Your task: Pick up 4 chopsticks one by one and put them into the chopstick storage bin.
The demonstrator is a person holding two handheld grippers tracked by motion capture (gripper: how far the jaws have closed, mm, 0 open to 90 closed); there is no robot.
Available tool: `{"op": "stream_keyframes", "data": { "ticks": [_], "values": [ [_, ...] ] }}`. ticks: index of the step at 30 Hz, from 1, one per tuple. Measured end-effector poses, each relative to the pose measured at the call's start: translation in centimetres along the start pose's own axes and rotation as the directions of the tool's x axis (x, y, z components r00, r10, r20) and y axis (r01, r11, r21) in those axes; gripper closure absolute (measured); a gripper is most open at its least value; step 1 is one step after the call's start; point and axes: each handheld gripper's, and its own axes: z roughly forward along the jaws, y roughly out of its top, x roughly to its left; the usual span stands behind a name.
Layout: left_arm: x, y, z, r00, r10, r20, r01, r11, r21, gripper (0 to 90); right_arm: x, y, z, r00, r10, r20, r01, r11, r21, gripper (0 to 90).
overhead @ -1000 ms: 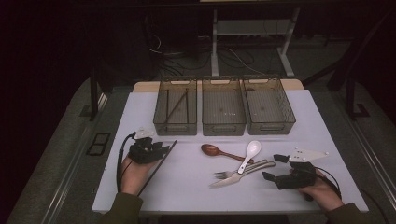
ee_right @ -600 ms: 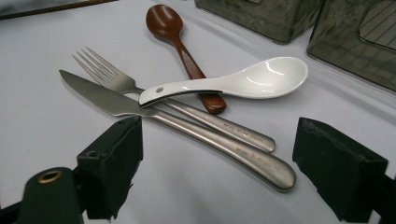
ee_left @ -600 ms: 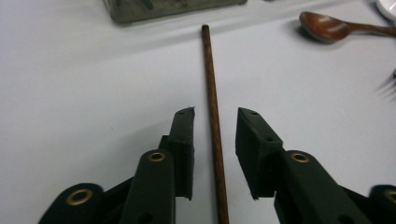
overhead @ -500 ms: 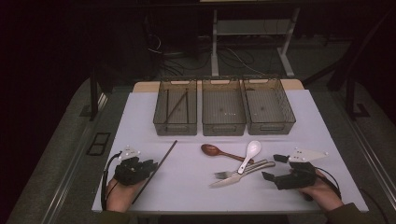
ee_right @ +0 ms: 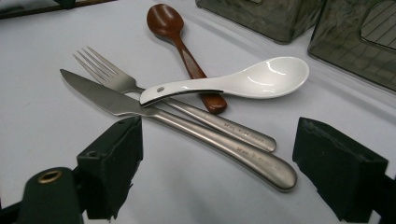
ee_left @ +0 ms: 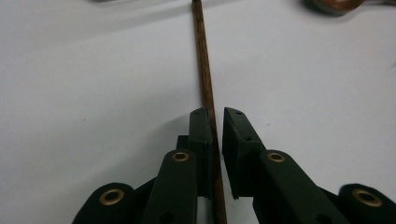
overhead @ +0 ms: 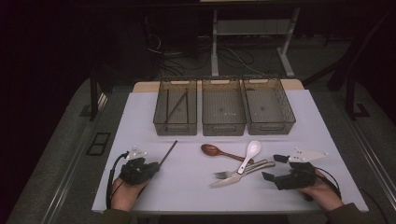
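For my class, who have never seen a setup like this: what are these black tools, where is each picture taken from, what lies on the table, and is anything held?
A person holds a two-jaw gripper in each hand. The high view looks down on the table. The other two views come from cameras riding on the grippers, looking along their black jaws. The left gripper has just been closing and now pinches a thin brown stick. The right gripper is open, holding nothing, facing a pile: fork, knife, white spoon and wooden spoon. Behind stand three bins; the leftmost holds another stick.

White table (overhead: 140, 116); three bins (overhead: 223, 112), chopstick (overhead: 168, 153), spoons, fork, knife.
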Motion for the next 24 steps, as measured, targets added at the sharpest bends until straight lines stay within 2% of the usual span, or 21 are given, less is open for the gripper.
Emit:
{"op": "stream_keyframes", "data": {
  "ticks": [11,24],
  "values": [
    [-0.53,0.23,0.05,0.9991,0.014,-0.039,-0.014,0.9998,0.017,83.6,-0.01,-0.01,0.01,1.0,-0.001,0.0,0.001,1.0,0.001,15.9],
    [-0.61,0.87,-0.81,0.9998,0.02,0.0,-0.02,0.9998,-0.001,83.8,-0.03,-0.01,0.01,1.0,-0.002,0.0,0.002,1.0,0.001,15.9]
  ]
}}
